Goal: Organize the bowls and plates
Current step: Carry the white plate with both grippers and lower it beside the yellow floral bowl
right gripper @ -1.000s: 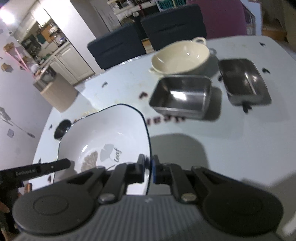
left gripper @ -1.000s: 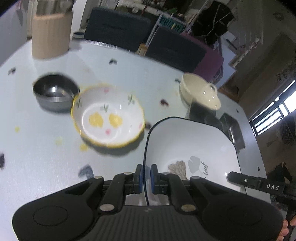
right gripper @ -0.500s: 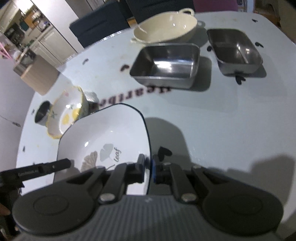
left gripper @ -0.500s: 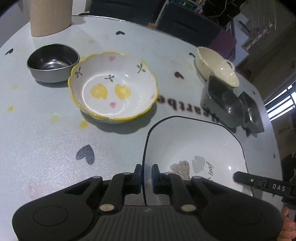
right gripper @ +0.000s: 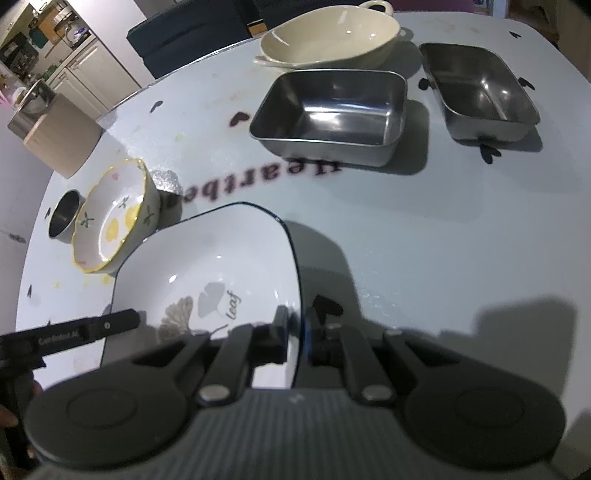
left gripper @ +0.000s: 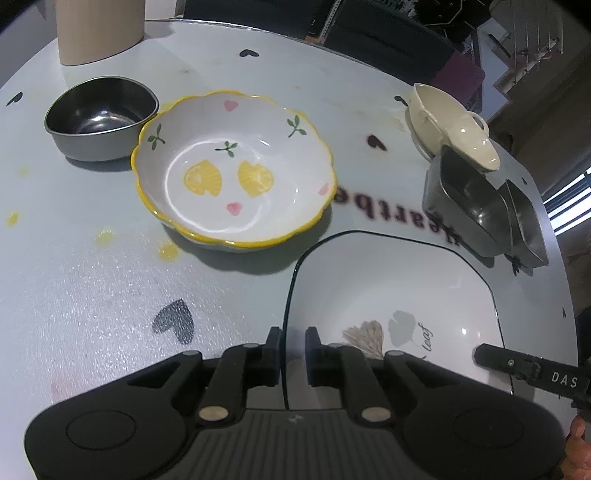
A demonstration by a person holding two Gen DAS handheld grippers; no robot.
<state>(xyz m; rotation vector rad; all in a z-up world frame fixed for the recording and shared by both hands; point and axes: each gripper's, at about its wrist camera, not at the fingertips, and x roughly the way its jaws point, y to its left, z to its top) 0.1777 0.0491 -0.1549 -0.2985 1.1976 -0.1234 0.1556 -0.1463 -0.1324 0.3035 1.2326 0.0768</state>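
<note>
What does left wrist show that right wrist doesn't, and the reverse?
Left wrist only: the left gripper astride one rim of the leaf plate, a gap showing beside the rim; a barred window.
Right wrist only: the right gripper shut on the opposite rim; kitchen cabinets; the full insides of both steel tins.
Both: the plate, the yellow-rimmed bowl, the round steel bowl, the cream dish, the beige container.

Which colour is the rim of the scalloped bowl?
Yellow, on the scalloped bowl; clearest in the left wrist view.
</note>
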